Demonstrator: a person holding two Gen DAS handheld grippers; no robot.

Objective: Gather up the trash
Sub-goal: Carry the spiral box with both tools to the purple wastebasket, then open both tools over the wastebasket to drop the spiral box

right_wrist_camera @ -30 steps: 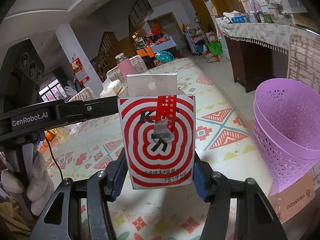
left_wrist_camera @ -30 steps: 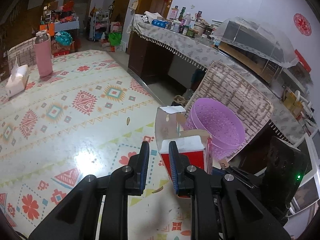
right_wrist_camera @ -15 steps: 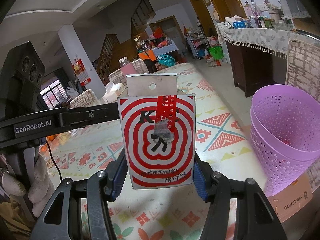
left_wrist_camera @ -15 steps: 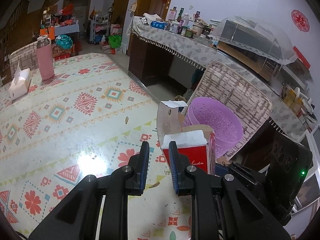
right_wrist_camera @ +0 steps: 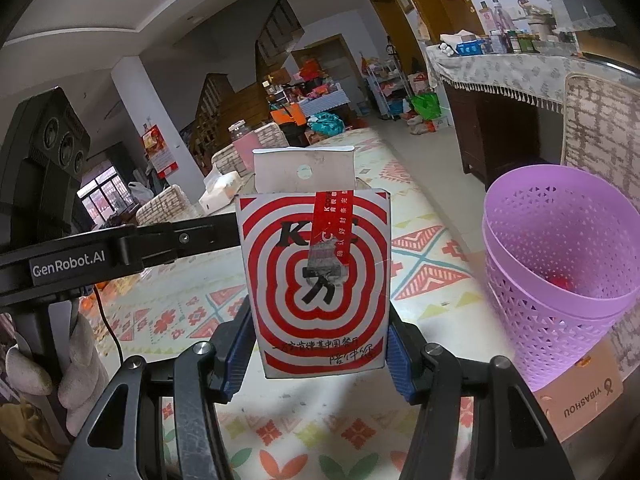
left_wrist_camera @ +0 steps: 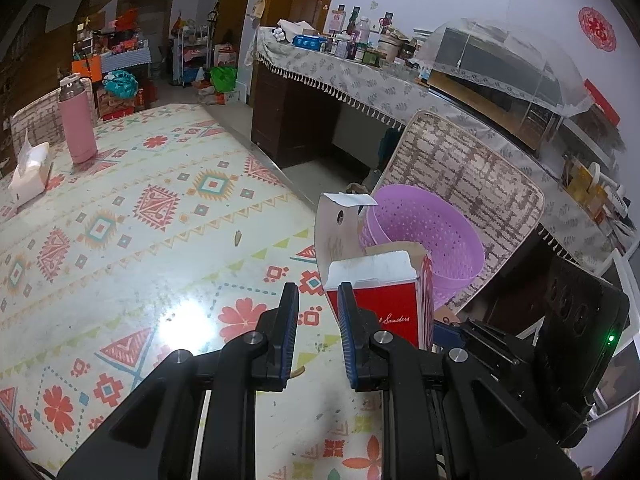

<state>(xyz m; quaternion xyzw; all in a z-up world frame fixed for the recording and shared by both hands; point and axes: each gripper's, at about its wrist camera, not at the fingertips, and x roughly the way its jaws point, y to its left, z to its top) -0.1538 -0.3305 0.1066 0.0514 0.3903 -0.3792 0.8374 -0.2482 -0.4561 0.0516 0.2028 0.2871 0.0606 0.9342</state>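
My right gripper point(right_wrist_camera: 318, 344) is shut on a red-and-white KFC paper box point(right_wrist_camera: 316, 280) with its top flap up, held upright above the patterned table. The box also shows in the left wrist view point(left_wrist_camera: 376, 292), just right of my left gripper. A purple perforated trash basket point(right_wrist_camera: 560, 264) stands to the right of the box; it also shows in the left wrist view point(left_wrist_camera: 424, 244), behind the box at the table's edge. My left gripper point(left_wrist_camera: 318, 328) has a narrow gap between its fingers and holds nothing.
A pink bottle point(left_wrist_camera: 77, 120) and a white tissue pack point(left_wrist_camera: 30, 172) stand at the far left of the table point(left_wrist_camera: 140, 240). A woven chair back point(left_wrist_camera: 460, 180) is behind the basket. A cluttered sideboard point(left_wrist_camera: 360, 76) runs along the wall. Small scraps point(left_wrist_camera: 238, 237) lie on the table.
Both grippers have risen and drawn back a little. The box stays gripped in my right gripper and sits slightly closer to the purple basket.
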